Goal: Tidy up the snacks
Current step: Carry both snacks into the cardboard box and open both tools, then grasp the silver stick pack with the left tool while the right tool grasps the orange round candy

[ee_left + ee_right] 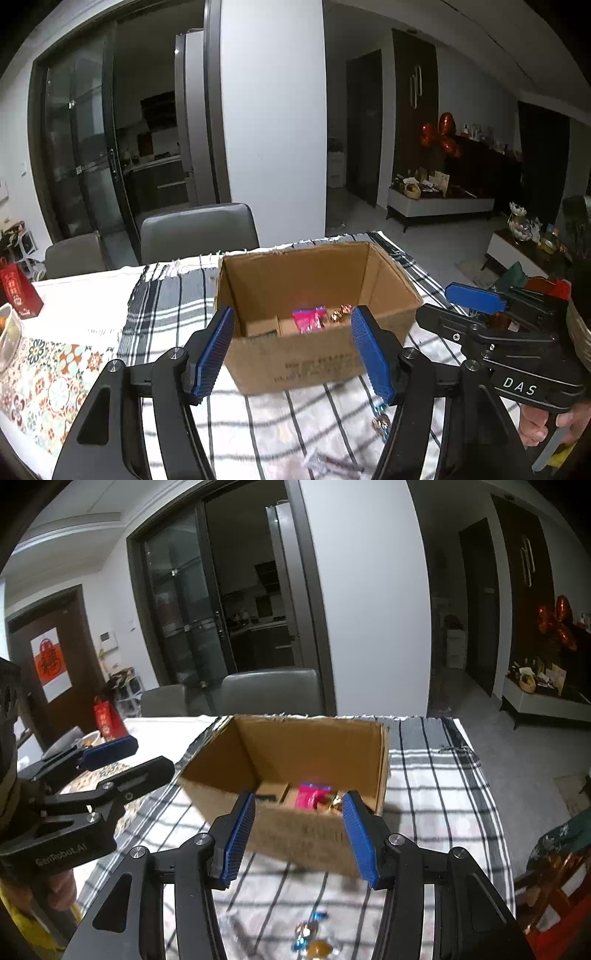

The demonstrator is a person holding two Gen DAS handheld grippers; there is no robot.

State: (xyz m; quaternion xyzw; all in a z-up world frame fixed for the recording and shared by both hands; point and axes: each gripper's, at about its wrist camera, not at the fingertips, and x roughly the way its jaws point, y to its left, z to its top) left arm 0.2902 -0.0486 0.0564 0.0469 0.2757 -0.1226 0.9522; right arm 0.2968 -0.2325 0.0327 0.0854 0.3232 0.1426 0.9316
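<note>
Below and just in front of the cardboard box (295, 775), loose wrapped candies (314, 941) lie on the striped surface (443, 794). Right gripper (299, 834) hangs nearest them; left gripper (291, 350) alongside. Both pairs of fingers spread, empty.

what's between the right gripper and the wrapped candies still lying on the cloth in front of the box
Nothing visible. The right gripper hangs open and empty, and the wrapped candies lie on the striped cloth below it, nearer than the cardboard box.
</note>
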